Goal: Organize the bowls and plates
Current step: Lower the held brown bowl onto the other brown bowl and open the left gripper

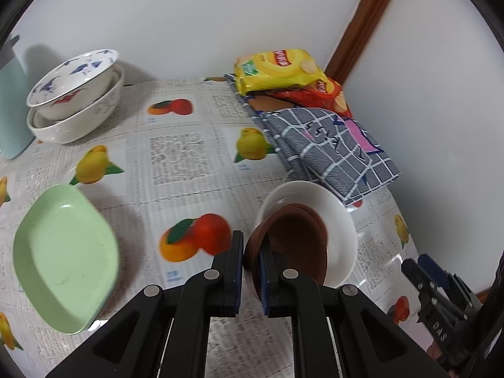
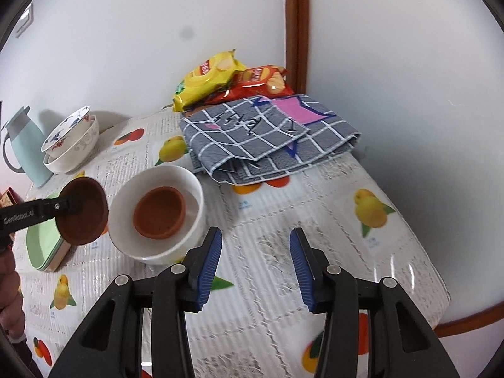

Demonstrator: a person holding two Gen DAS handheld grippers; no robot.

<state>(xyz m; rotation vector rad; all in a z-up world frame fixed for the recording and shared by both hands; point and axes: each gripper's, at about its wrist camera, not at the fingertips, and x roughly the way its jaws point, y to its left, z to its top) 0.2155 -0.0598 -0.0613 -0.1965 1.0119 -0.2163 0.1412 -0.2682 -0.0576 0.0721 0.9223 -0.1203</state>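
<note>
Left tool (image 1: 251, 271) is clamped on the rim of a brown dish (image 2: 82, 211), held tilted in the air at the left rim of the white bowl (image 2: 157, 217), centre-left of the right wrist view. A second brown dish (image 2: 159, 212) already sits inside that bowl. Right tool (image 2: 255, 271) hangs open and empty over the surface (image 2: 330, 195), lower centre. Step looks like nesting: next move likely calls for levelling the held dish over the bowl and lowering it onto the other one.

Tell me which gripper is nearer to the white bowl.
Left. The left gripper, shut on a brown dish, hangs beside the white bowl's rim. The right gripper is open and empty, over the tablecloth, farther off.
</note>
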